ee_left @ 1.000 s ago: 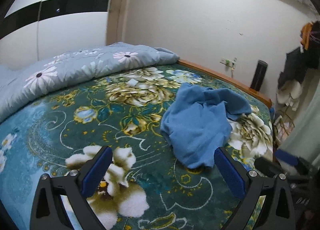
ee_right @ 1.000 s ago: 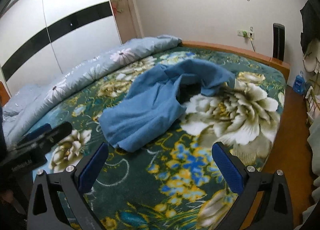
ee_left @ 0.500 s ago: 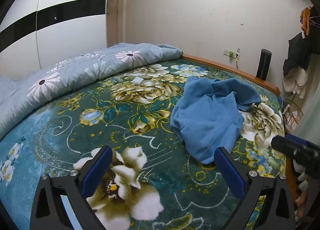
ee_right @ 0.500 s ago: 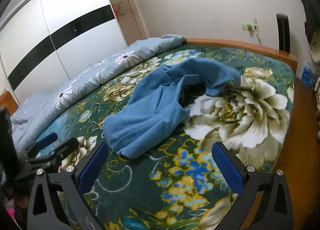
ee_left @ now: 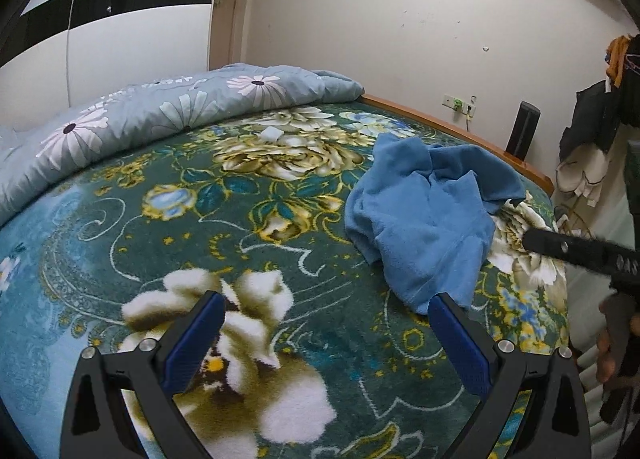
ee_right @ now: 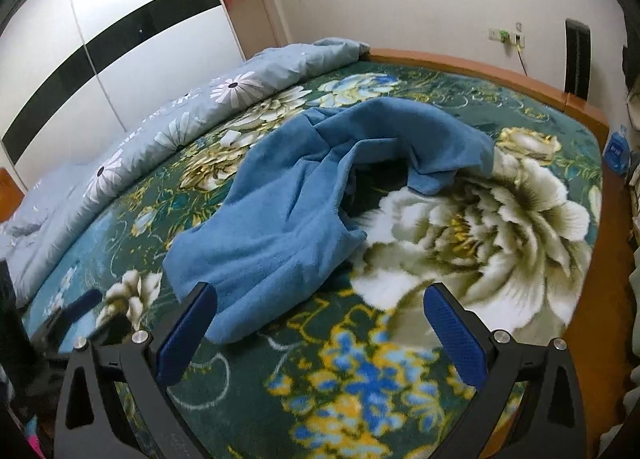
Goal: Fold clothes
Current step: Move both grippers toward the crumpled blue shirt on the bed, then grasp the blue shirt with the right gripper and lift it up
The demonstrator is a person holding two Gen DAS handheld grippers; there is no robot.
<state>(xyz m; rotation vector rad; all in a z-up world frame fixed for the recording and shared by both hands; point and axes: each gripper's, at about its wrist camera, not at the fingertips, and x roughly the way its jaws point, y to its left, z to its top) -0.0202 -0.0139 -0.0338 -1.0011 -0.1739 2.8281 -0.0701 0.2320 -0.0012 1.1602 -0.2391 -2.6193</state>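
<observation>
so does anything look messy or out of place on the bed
Yes: the blue garment lies crumpled in a heap on the floral blanket, one part bunched and arched over a dark gap, not spread flat. Both grippers are open and empty.

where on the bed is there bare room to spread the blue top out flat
The widest bare stretch of the floral green blanket lies between the rumpled blue fleece garment and the pale blue daisy-print quilt bunched along the far side. A smaller patch lies near the wooden bed edge, over the big white flower. Both hand-held grippers are open, holding nothing.
</observation>
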